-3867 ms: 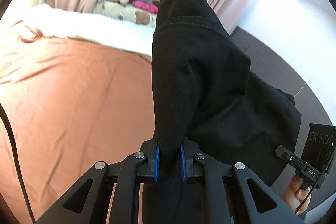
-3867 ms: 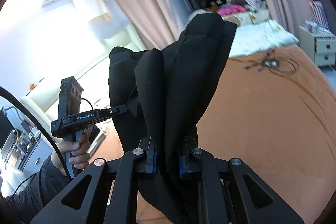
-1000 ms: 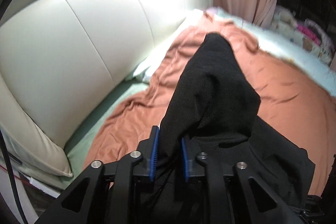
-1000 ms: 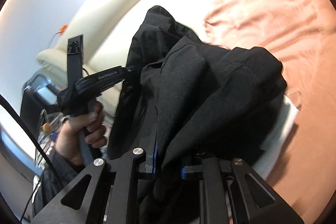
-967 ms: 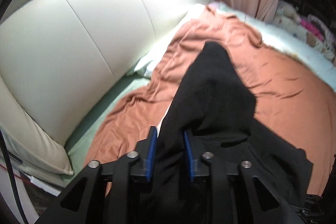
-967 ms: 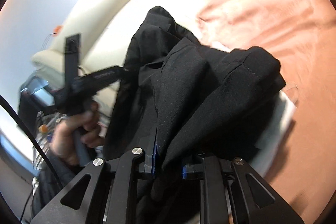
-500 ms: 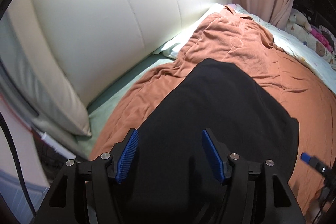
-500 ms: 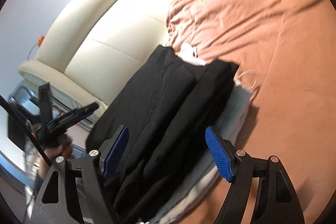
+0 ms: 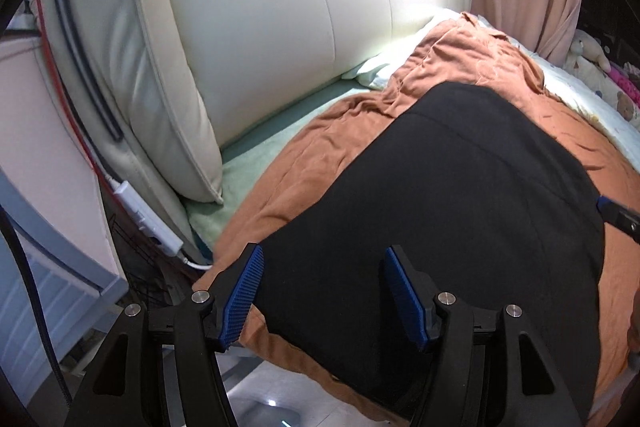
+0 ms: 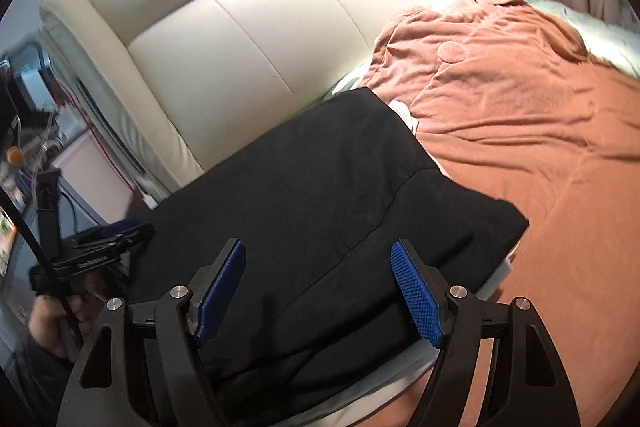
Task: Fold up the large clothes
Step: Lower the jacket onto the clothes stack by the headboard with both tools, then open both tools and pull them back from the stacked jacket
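Bed (image 9: pixel 360 131) by cream headboard (image 9: pixel 260 27), upper frame. Black garment (image 9: pixel 460 195) folded flat at centre, near mattress edge. Left gripper (image 9: pixel 322 293) and right gripper (image 10: pixel 318 289) both spread wide, empty. Risk: overhanging lower hem sliding off, undoing fold.

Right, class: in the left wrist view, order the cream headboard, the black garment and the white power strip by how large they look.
1. Cream headboard and black garment: too alike to rank, and the garment lies nearer the camera.
2. White power strip, clearly smallest.
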{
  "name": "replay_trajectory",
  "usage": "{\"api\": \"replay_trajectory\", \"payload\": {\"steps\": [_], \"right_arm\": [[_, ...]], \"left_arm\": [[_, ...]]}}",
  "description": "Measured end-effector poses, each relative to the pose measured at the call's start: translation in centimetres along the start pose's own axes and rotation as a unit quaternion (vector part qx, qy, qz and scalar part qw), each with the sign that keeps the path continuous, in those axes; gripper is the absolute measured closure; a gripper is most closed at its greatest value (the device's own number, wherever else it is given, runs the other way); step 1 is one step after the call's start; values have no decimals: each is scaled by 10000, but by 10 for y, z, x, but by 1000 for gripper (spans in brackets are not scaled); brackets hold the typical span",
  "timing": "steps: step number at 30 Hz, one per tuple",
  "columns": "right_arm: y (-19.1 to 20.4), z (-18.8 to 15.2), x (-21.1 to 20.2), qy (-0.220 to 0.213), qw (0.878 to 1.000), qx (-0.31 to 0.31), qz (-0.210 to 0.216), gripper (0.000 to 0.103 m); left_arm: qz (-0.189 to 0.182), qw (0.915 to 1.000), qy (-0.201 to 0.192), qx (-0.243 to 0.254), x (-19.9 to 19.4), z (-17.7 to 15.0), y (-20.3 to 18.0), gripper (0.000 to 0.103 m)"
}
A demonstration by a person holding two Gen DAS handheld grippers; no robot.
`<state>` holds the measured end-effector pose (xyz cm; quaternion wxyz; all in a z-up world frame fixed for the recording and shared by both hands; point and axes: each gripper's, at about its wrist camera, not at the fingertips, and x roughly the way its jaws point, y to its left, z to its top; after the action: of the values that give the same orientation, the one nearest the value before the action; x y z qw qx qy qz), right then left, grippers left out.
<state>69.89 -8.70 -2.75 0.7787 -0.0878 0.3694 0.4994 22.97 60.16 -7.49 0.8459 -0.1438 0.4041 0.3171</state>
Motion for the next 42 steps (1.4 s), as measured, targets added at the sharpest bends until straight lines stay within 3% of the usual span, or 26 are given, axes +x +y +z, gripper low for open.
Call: {"api": "replay_trajectory", "payload": {"steps": [3,6,11,24,25,26,28,30,42], "right_arm": [[-2,-1,30,247,9991,-115,-312,29],[19,-4,58,394,9985,-95,-362,29],[57,-3,87,551,9977,-91,-373,30],[72,-7,-40,305,9983,-180,-453,30],[74,-11,-48,278,9985,-167,-446,28],[75,-12,-58,247,9986,-136,-445,20],[78,-16,-79,159,9989,-35,-447,9],[84,-24,-104,32,9989,-17,-458,0],[91,-98,-224,-282,9988,-99,-393,0]], "left_arm": [[36,9999,143,-2,12,-9,0,39],[-4,9999,158,-24,15,-17,-1,39],[-416,9981,351,274,5,-30,-24,39],[-798,9960,383,118,-84,-55,-61,36],[-808,9960,354,113,-91,-57,-63,34],[-819,9961,302,124,-100,-58,-66,31],[-833,9963,157,121,-120,-63,-72,10],[-849,9964,-2,74,-137,-69,-76,0],[-1189,9905,-633,277,-230,-112,-130,0]]}}
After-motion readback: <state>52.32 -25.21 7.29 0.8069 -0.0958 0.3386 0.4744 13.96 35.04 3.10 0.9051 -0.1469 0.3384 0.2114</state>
